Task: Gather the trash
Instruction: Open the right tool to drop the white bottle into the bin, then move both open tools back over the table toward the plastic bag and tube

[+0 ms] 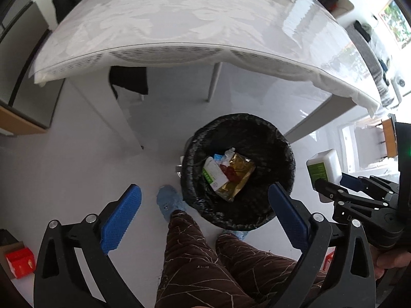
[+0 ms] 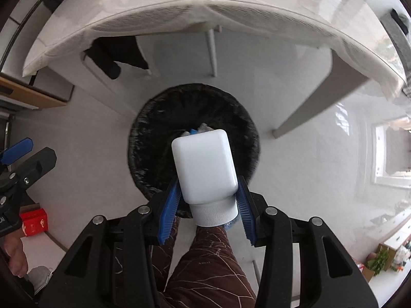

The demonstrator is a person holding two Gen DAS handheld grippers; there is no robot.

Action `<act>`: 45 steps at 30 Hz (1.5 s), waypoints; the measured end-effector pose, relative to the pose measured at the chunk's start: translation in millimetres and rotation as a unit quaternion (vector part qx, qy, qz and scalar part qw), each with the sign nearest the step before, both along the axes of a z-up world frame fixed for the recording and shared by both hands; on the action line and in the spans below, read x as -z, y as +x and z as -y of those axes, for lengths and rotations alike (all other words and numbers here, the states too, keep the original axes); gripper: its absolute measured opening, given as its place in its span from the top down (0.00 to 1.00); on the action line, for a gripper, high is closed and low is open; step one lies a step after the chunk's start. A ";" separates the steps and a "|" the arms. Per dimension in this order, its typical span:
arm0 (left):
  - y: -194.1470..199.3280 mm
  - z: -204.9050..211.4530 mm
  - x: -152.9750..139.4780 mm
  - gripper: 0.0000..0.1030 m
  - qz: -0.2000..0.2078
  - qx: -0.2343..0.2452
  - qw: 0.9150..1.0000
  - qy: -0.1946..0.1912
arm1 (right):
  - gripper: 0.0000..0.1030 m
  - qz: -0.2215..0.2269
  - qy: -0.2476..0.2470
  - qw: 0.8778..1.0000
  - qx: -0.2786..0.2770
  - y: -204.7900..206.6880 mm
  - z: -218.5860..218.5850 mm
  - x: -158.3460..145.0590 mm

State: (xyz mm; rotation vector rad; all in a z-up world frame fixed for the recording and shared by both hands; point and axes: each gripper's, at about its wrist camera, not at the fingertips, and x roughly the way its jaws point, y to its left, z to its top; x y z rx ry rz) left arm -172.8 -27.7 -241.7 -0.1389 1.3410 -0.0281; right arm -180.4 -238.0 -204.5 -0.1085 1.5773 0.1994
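Right gripper (image 2: 208,205) is clamping the white bottle (image 2: 204,164) low on its body by the cap, holding it over the bin (image 2: 143,128). It's looking rigid, smooth-walled, probably light, so side-wall grip is fine. Left gripper (image 1: 205,218) is hanging wide open, empty, above the bin's near rim.

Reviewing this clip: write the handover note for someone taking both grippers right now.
Left gripper: open, empty, beside the black-lined round trash bin.
Right gripper: shut on the white square plastic bottle, cap toward the camera, over the bin's mouth.
Done: a gold foil wrapper and a green-and-white carton lie in the bin.
Left: release the bottle into the bin. A red box sits on the floor; whether it is trash is unclear.
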 end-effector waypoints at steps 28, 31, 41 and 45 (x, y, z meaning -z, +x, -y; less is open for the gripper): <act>71.2 -44.7 -21.1 0.06 0.029 0.082 0.996 -0.001 | 0.09 0.081 -0.040 0.991 0.096 47.2 -22.1 -41.3; 79.1 -48.2 -31.7 0.06 0.036 0.068 0.997 -0.002 | 0.09 0.098 -0.043 0.990 0.089 56.9 -21.2 -57.7; 83.7 -53.3 -93.9 0.06 0.086 0.017 0.996 0.016 | 0.09 0.170 -0.005 0.983 0.065 91.5 -12.1 -124.5; 87.9 -56.9 -114.7 0.06 0.101 -0.002 0.995 0.018 | 0.09 0.194 0.002 0.980 0.046 96.7 -12.7 -143.6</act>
